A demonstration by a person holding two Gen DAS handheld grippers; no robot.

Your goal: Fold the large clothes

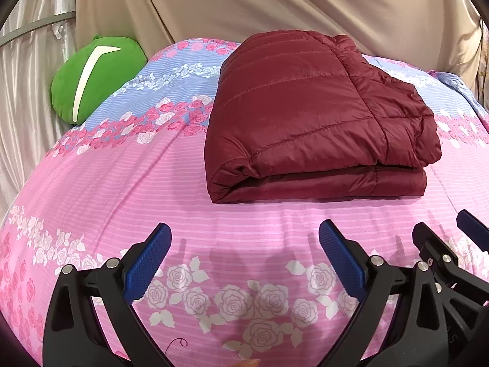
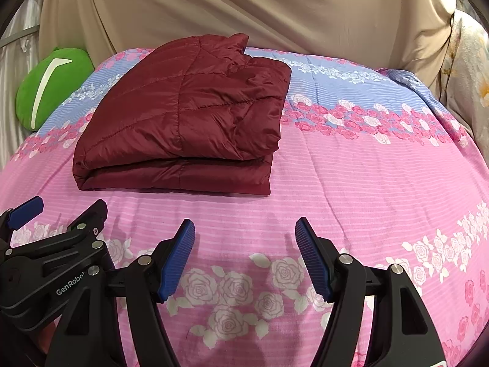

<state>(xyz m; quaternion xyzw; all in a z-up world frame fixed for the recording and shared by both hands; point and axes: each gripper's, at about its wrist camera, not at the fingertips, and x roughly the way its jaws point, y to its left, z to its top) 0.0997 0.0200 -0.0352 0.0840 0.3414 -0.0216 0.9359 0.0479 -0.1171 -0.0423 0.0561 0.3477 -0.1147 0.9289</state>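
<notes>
A dark red quilted puffer jacket point(image 1: 318, 116) lies folded into a thick rectangle on the pink floral bedspread point(image 1: 122, 177). It also shows in the right wrist view point(image 2: 183, 119), left of centre. My left gripper point(image 1: 244, 232) is open and empty, hovering over the bedspread a little in front of the jacket's folded edge. My right gripper point(image 2: 244, 229) is open and empty too, in front of and to the right of the jacket. Each gripper shows at the edge of the other's view, the right one point(image 1: 452, 238) and the left one point(image 2: 61, 214).
A green round cushion point(image 1: 94, 76) with a white mark sits at the bed's far left corner, also in the right wrist view point(image 2: 52, 85). Beige cloth point(image 1: 275, 6) hangs behind the bed. The bedspread point(image 2: 382, 168) stretches to the right of the jacket.
</notes>
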